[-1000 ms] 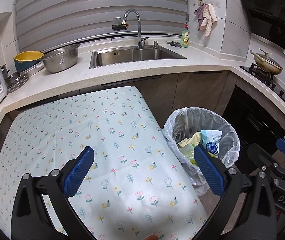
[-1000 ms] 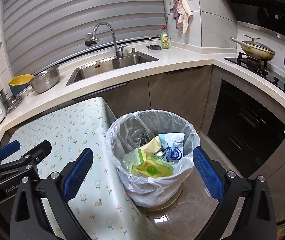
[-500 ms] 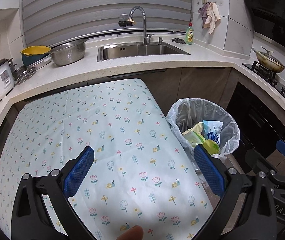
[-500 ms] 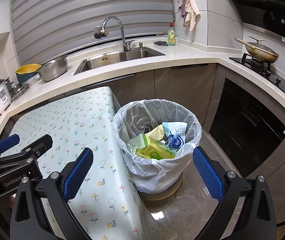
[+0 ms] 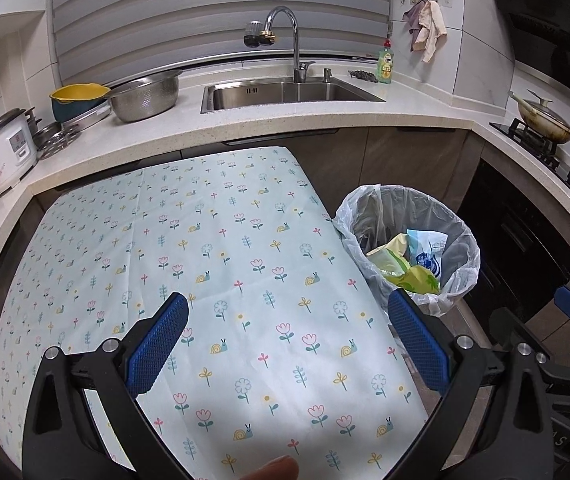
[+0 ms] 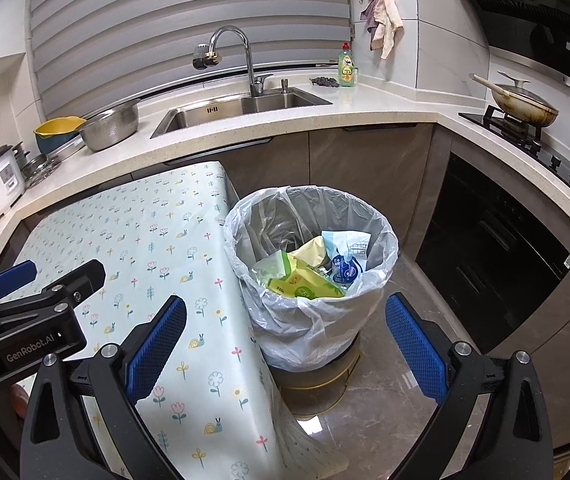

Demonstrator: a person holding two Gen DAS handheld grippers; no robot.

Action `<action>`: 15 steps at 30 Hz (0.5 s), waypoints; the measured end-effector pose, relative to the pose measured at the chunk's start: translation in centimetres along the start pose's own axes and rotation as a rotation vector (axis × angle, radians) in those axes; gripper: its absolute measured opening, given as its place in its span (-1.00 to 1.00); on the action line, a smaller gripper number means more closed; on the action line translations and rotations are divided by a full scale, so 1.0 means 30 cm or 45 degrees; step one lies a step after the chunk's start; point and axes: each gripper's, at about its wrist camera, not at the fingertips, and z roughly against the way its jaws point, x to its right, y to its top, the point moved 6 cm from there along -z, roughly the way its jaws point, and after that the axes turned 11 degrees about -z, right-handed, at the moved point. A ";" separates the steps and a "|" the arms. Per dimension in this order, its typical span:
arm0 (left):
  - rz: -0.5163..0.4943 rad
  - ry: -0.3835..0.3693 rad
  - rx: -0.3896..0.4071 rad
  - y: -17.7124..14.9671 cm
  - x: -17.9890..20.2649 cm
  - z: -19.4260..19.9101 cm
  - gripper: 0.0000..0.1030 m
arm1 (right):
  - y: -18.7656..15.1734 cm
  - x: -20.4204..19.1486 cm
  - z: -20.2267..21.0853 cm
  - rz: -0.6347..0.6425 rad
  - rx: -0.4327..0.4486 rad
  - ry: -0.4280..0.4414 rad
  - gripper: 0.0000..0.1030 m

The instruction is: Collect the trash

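A bin with a clear plastic liner point(image 6: 305, 320) stands on the floor by the table's right edge; it also shows in the left wrist view point(image 5: 461, 248). Inside lie green and yellow wrappers point(image 6: 301, 284) and a blue-white packet point(image 6: 345, 256). My left gripper point(image 5: 289, 344) is open and empty above the flower-print tablecloth point(image 5: 205, 248). My right gripper point(image 6: 285, 344) is open and empty, above and in front of the bin. No loose trash shows on the table.
A counter runs behind with a sink point(image 5: 285, 94), tap, metal colander point(image 5: 145, 94), yellow bowl, rice cooker point(image 5: 3, 148) and soap bottle point(image 5: 385, 64). A stove with a pan point(image 6: 525, 108) is at right, dark oven below.
Both grippers have pulled back and up from the bin and table; more tablecloth and counter show. Both stay open and empty.
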 end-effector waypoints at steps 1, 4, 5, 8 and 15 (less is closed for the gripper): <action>0.000 0.000 0.000 -0.001 0.002 0.001 0.86 | -0.002 0.003 0.001 0.000 0.001 -0.001 0.87; 0.000 0.005 -0.004 -0.004 0.001 0.002 0.86 | -0.010 0.011 0.002 0.004 -0.001 -0.004 0.87; 0.000 0.009 -0.005 -0.005 0.001 0.002 0.86 | -0.013 0.013 0.001 0.007 -0.002 -0.008 0.87; 0.005 0.023 -0.015 -0.013 -0.001 0.002 0.86 | -0.020 0.016 -0.003 0.013 -0.005 -0.016 0.87; 0.021 0.034 -0.042 -0.038 -0.020 -0.012 0.86 | -0.022 0.016 -0.020 0.008 -0.017 -0.022 0.87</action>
